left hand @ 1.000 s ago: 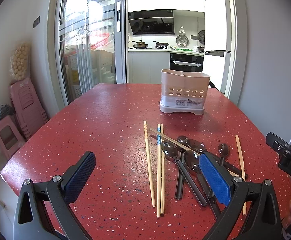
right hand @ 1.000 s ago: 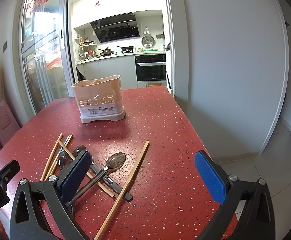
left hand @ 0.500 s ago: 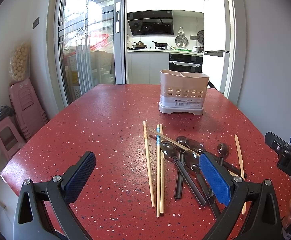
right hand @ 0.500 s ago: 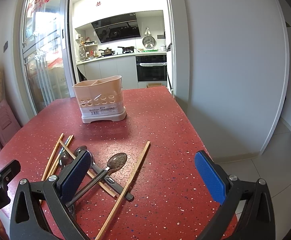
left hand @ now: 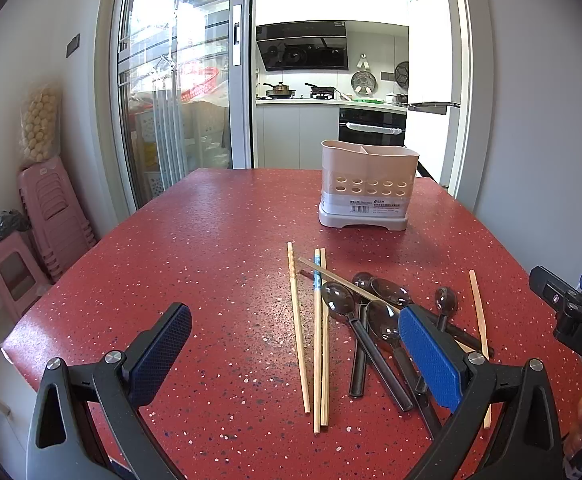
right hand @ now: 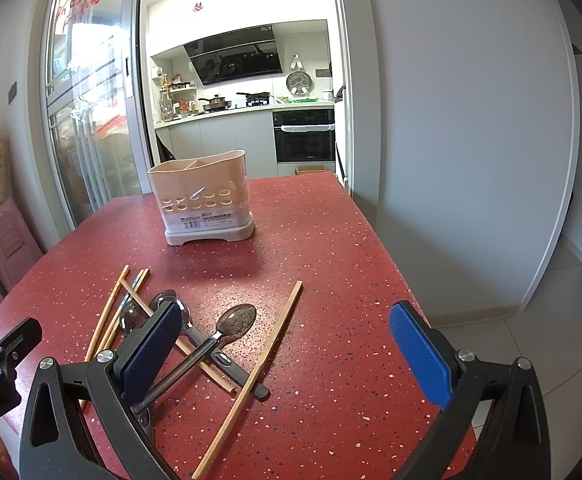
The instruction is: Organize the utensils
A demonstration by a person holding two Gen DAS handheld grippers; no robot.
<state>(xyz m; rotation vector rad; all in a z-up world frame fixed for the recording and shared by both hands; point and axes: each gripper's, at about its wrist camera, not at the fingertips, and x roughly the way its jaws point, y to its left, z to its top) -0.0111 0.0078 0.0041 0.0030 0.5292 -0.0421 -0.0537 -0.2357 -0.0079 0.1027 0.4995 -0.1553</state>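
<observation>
**Nothing is put away yet**

A red speckled counter (left hand: 211,240) stands in a room, with a kitchen showing through the open door behind it. At the far end of the counter sits a beige holder (left hand: 369,188) with two sections and little round holes. From here it looks empty, though its inside is mostly hidden.

All the things to sort lie loose on the counter, near the tools and well apart from the holder. Three chopsticks (left hand: 317,332) lie side by side. Another one lies slanted across the dark spoons (left hand: 371,320), which are heaped in a pile. One more chopstick (right hand: 259,368) lies on the right, crossing a spoon handle.

The left tool (left hand: 291,354) is spread wide apart and holds nothing. The right tool (right hand: 287,356) is also wide apart and holds nothing. Both hang just above the pile.

So the job looks like it is at the very start. Every spoon and chopstick must be picked up and dropped in the holder.
</observation>
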